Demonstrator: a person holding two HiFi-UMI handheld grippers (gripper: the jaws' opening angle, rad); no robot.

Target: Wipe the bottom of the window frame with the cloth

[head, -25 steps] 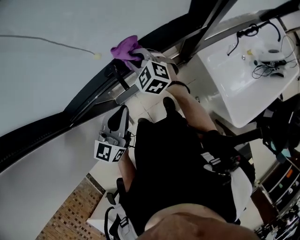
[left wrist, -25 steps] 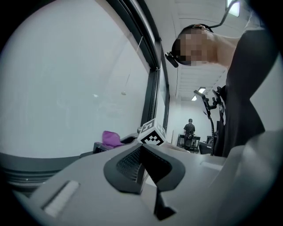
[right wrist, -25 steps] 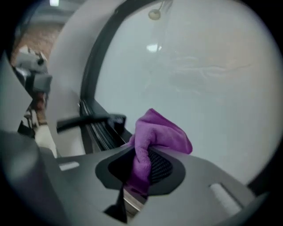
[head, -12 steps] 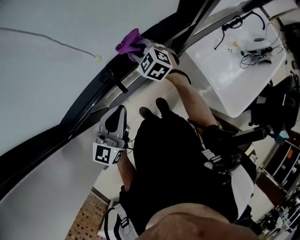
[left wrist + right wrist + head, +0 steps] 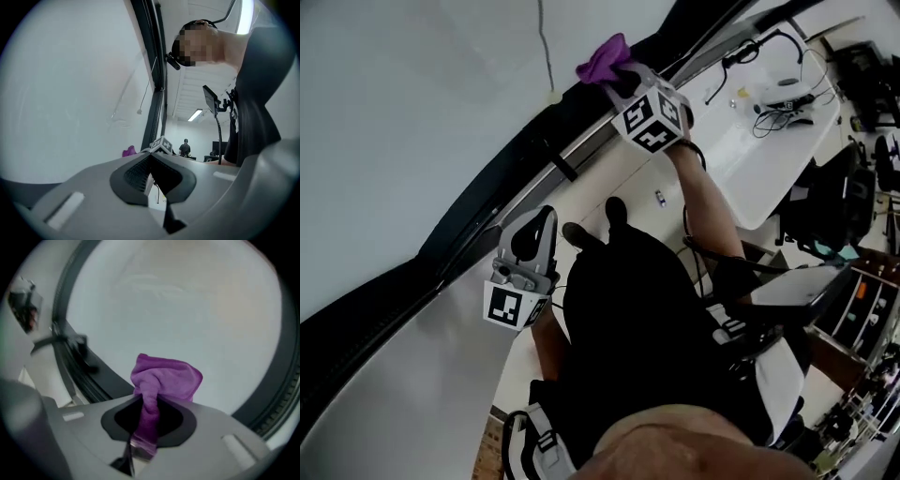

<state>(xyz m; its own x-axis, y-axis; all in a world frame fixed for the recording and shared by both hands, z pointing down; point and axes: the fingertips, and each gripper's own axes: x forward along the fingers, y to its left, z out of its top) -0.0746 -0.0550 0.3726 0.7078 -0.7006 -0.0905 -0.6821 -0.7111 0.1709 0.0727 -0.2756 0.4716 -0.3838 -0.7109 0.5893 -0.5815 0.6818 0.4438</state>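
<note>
A purple cloth (image 5: 605, 58) (image 5: 164, 378) is bunched in my right gripper (image 5: 623, 80) (image 5: 147, 423), which is shut on it. The cloth is pressed against the black window frame (image 5: 487, 202) (image 5: 79, 366) where the frame meets the pale glass, at the top of the head view. My left gripper (image 5: 539, 225) (image 5: 151, 168) hangs lower left, shut with nothing in it, close to the frame but apart from it. From the left gripper view the cloth (image 5: 129, 151) and the right gripper's marker cube (image 5: 161, 145) show far along the frame (image 5: 152, 70).
A black window handle (image 5: 555, 161) (image 5: 70, 341) sticks out of the frame between the two grippers. A thin pull cord (image 5: 546, 56) hangs over the glass. A white table (image 5: 759, 159) with cables stands right of the right arm. A person (image 5: 185, 147) stands far back.
My right gripper has slid the cloth along the frame, up and to the right in the head view, past the handle. The left gripper has stayed about where it was.
</note>
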